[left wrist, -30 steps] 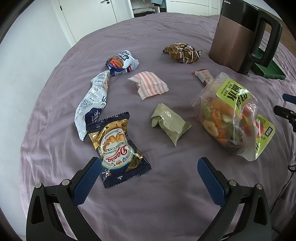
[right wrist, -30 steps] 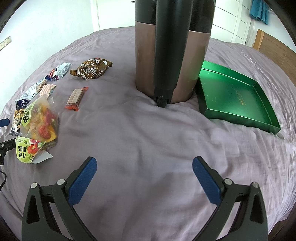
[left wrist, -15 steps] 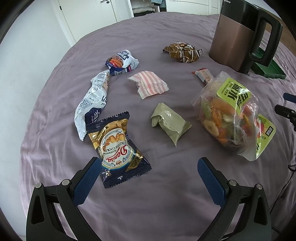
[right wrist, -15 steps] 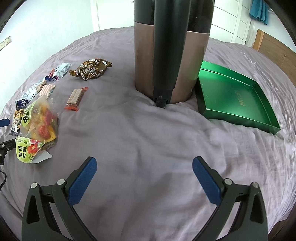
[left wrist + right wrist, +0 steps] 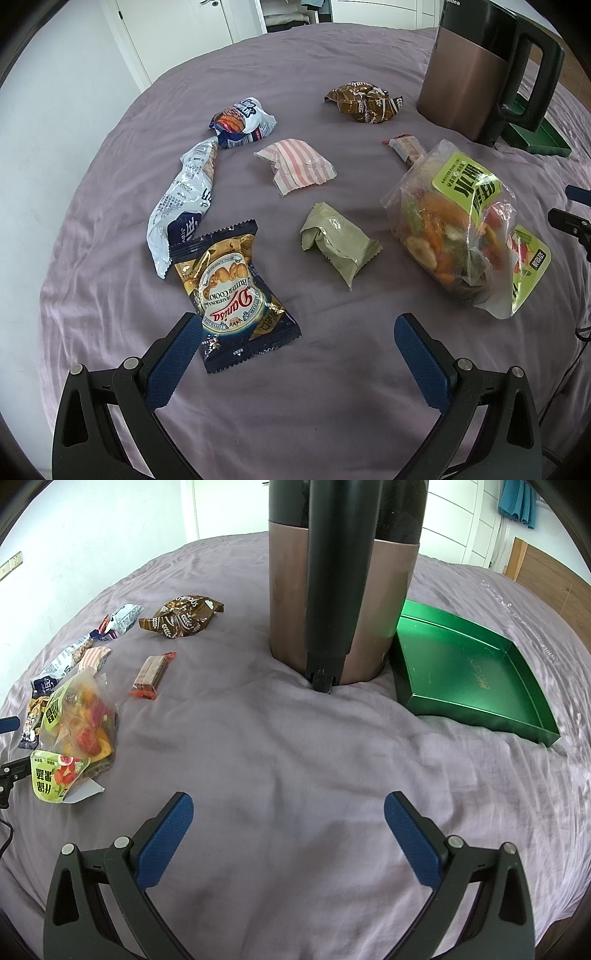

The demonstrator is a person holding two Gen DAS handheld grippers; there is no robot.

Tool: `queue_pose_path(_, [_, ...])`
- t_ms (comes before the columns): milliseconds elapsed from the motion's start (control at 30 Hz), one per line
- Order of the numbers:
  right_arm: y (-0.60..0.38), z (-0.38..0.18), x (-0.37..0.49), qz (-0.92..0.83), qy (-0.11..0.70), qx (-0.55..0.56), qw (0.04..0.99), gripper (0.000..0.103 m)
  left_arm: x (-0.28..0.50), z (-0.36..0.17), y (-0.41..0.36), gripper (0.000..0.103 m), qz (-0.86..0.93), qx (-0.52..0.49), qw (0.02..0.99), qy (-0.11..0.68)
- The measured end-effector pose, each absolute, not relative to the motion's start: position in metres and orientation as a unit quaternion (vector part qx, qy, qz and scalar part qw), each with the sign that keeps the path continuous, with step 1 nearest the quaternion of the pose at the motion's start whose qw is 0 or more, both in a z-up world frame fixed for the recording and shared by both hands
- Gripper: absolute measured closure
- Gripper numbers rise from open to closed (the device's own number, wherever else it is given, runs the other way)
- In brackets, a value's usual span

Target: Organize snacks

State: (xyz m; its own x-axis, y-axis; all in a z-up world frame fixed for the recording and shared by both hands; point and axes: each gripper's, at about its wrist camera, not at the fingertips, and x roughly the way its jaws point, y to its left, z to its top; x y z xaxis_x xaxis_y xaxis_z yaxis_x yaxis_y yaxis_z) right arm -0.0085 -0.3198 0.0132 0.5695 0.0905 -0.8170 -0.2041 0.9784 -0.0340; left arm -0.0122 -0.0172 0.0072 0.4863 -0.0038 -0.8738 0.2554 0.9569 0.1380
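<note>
Almost nothing has shifted over the last second: both views keep the same framing and every packet lies where it lay, so both grippers still hover over the purple bedsheet. On the left, the left gripper has its blue pads spread wide and holds nothing; the butter cookie packet lies just ahead of it, its near corner beside the left pad, its long axis running away from the fingers and leaning slightly left. Farther right in that view sit the olive wrapped snack and the clear bag of dried fruit, both within plausible reach of this hand. Over on the right, the right gripper is equally wide and empty, with only bare sheet between its pads; it faces the kettle, and the green tray, touching or just beside the kettle, lies ahead to its right. Judging from this, the left hand is nearer the snacks, the right nearer the tray.
</note>
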Motion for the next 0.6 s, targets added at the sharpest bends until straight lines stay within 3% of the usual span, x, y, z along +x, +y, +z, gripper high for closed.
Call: queue_pose_path(600, [-0.305, 0.030, -0.017, 0.102, 0.443, -0.063, 0.889, 0.000, -0.013, 0.013, -0.002, 0.001, -0.066, 0.117, 0.857, 0.497])
